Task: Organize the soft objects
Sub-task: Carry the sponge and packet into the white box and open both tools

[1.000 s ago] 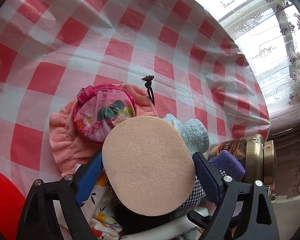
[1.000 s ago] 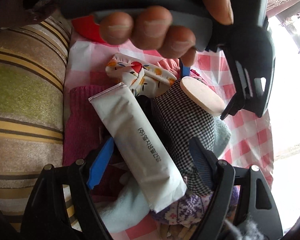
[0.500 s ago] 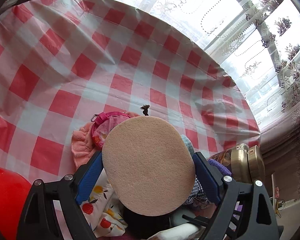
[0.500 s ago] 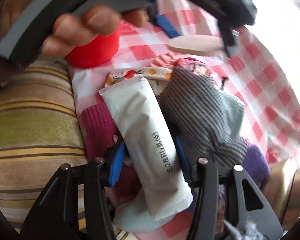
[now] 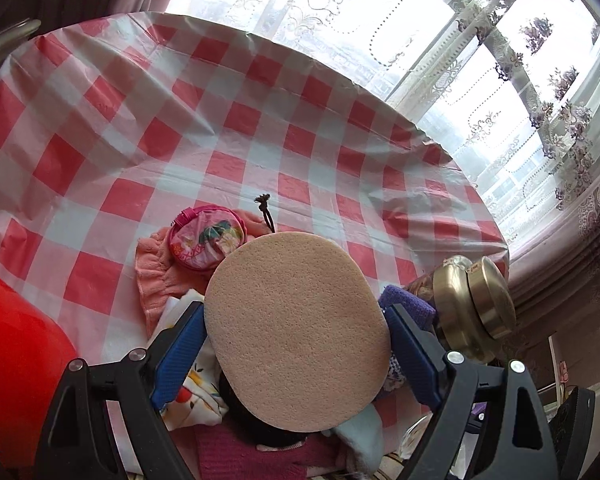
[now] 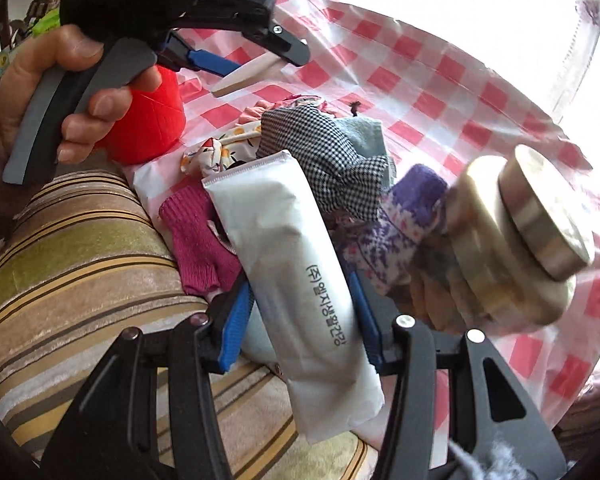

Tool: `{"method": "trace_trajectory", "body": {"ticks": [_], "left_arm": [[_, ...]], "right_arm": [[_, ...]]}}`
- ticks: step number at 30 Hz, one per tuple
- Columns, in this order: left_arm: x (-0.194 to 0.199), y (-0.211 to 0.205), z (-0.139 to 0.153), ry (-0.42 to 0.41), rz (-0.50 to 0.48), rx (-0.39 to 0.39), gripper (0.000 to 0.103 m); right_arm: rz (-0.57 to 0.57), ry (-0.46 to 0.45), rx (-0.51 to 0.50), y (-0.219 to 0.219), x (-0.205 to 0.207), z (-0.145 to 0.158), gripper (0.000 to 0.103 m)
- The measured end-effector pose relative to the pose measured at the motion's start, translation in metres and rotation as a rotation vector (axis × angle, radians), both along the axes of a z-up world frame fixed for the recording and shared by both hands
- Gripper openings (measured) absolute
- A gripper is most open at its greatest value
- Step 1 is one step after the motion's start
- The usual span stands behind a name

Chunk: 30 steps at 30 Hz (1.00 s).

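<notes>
Left tool [image 5: 296, 330]: closed on a beige oval sponge [image 5: 296, 330], flat, fine-pored, held above the pile of soft items [image 6: 320, 148] on the checked tabletop [image 5: 260, 120]. Right tool [image 6: 304, 316]: closed on a white sealed packet [image 6: 296, 276], long, black print along it, lifted at the pile's near edge.

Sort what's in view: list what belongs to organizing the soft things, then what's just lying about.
Job: beige sponge in left gripper; white soft pack in right gripper; checked cloth; pink pouch; magenta knit; purple sock.

Lying about: gold-lidded jar; red cup.
</notes>
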<state>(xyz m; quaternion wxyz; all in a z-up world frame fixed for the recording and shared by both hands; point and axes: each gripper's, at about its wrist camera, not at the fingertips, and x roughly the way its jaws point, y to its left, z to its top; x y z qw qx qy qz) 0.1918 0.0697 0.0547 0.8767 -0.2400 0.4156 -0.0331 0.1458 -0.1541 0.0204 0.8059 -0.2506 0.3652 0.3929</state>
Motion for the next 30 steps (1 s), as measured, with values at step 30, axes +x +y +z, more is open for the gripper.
{"method": "trace_trajectory", "body": {"ticks": [30], "left_arm": [[-0.056, -0.277, 0.012, 0.015, -0.567, 0.143, 0.089]], "right_arm": [[-0.871, 0.064, 0.107, -0.313, -0.045, 0.005, 0.053]]}}
